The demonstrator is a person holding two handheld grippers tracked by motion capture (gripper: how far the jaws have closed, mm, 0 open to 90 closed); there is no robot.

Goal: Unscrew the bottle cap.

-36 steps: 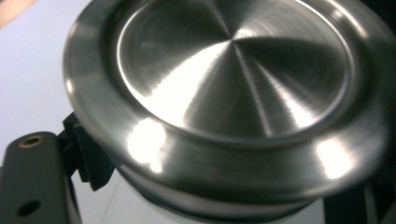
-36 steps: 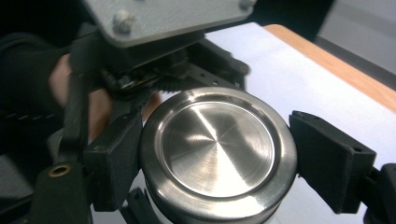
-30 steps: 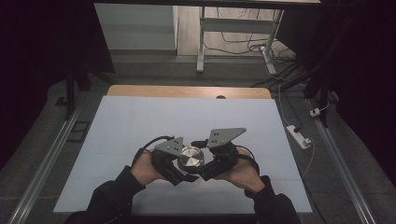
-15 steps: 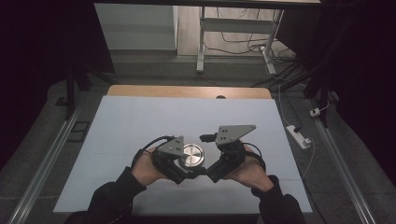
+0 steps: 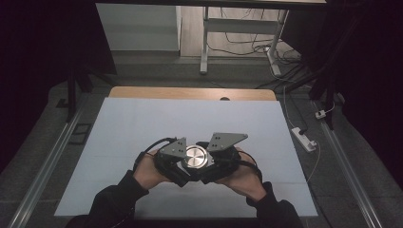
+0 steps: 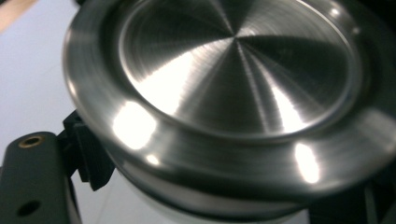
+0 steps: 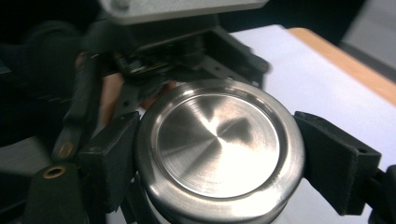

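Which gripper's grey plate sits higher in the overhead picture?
The right gripper: its grey plate lies higher and larger than the left gripper's plate, beside the steel lid.

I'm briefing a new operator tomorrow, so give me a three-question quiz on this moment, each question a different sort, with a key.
1. True or false: the round steel container lies flat on the white table cover, clear of both grippers.
2. Multiple choice: in the right gripper view, how do the right gripper's jaws stand? A) shut on nothing B) one on each side of the container's rim C) both above it
3. Fill in: in the high view, the container sits between the left gripper and the ____ gripper.

Key: 1 false, it is held between the two grippers; 2 B; 3 right.
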